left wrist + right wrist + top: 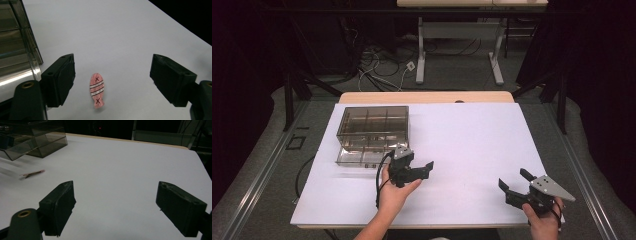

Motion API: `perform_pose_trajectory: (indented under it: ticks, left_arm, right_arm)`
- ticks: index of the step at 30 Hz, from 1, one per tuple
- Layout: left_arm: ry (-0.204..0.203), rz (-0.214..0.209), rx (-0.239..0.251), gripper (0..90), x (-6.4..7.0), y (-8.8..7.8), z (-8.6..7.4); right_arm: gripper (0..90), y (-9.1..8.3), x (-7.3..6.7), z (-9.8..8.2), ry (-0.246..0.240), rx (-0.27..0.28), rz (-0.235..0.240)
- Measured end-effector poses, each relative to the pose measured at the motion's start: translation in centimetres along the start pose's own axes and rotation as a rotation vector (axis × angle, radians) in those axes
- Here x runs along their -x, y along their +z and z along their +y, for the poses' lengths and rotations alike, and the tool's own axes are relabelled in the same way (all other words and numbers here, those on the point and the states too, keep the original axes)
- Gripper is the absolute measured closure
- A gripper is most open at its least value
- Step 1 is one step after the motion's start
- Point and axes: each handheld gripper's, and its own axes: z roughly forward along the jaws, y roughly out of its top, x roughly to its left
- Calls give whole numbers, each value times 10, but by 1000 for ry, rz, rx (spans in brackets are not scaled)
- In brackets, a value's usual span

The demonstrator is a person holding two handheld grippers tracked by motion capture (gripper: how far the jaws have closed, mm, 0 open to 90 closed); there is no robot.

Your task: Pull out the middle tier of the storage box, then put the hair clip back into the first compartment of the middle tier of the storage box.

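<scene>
Left gripper point(112, 80): hovering over table point(130, 30), jaws apart, pink fish-shaped piece point(96, 90) lying between them, untouched.
Long axis: running along jaws' reach, crosswise to closing line.
Right gripper point(116, 207): waiting apart, farther off.

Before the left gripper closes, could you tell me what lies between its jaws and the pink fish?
Nothing: in the left gripper view, bare white table shows either side of the pink fish, which lies between the open jaws untouched.

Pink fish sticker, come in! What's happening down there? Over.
Left hand-held gripper open, jaws either side of pink fish sticker, not touching. Right hand-held gripper open, nothing between. Sticker flat on table. Nothing blocking.
</scene>
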Motion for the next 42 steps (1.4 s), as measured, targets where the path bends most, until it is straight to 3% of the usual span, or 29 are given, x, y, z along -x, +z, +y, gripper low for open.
perform_pose_trajectory:
  ticks: [10, 13, 23, 31, 40, 42]
  left_arm:
    - [-6, 4, -31, 282, 3, 11, -6]
    - [-7, 5, -40, 339, 3, 14, -7]
    - [-50, 39, -83, 395, 9, 25, -13]
    - [-21, 83, -102, 445, 13, 30, -15]
    - [-79, 106, -156, 505, 13, 36, -21]
    - [-76, 111, -168, 517, 11, 37, -22]
  right_arm:
    - [149, 1, 0, 0, 0, 4, 2]
    - [149, 2, -1, -1, 3, 3, 1]
    - [149, 1, -1, -1, 6, -3, 8]
    - [149, 3, -1, -1, 4, 0, 15]
    - [149, 3, -1, -1, 7, -6, 16]
    - [149, 3, -1, -1, 3, -16, 15]
